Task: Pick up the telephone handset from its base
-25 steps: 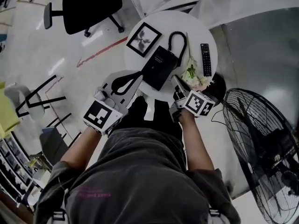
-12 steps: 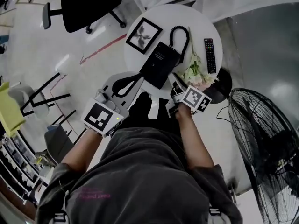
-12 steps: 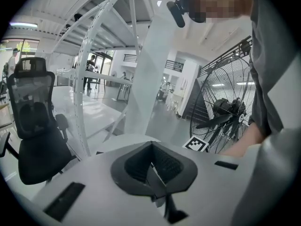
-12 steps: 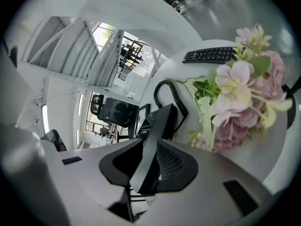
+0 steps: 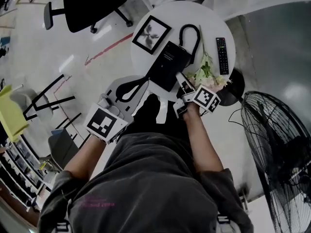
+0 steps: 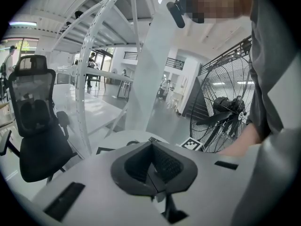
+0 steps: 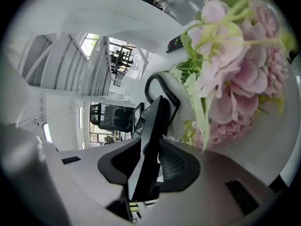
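Two jaws of the right gripper [image 7: 149, 166] clench the near end of the handset [image 7: 153, 126], beside the base [image 5: 167, 64] near the tabletop's [image 5: 221, 21] near edge. It is probably rigid, light and smooth, and its coiled cord [image 5: 190, 33] may tug back. The left gripper [image 6: 151, 167] is closed and empty.

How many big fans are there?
1. The fan stands on the floor to the right of the round table. The left gripper view shows it too. More could be out of view.
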The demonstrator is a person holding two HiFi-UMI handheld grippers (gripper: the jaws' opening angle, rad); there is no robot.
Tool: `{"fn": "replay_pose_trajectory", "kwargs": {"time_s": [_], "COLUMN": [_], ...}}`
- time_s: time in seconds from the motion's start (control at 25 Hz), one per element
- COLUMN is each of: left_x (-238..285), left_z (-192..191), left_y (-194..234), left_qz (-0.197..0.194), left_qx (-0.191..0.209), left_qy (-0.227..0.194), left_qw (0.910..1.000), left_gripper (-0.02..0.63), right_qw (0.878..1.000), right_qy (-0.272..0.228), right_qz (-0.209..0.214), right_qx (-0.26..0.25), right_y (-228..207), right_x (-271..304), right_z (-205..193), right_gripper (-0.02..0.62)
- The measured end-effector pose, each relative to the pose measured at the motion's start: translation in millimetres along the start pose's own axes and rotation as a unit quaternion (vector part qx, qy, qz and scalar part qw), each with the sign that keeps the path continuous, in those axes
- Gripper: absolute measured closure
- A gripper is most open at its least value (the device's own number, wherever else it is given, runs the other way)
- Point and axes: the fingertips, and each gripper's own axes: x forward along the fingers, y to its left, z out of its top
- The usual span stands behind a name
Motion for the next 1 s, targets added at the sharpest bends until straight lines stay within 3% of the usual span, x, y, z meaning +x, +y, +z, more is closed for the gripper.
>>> {"fn": "replay_pose_trajectory", "kwargs": {"time_s": [0.4, 1.0], "left_x": [-6, -17], "left_z": [-8, -1], "left_y": [4, 3], "left_qz": [0.002, -0.001], "left_qx": [-0.002, 0.003], "left_qy": [0.002, -0.014], "left_qw": [1.0000, 0.9999], "left_gripper": [0.592, 0.592], "right_qw": [0.999, 0.999], "right_qy": [-0.004, -0.030], "right_qz": [0.013, 0.023], "right_qx": [0.039, 0.030], "right_y": [-2, 13], "right_x": [7, 0], "right_z": [0, 5], "right_gripper": [0.494, 0.514]}}
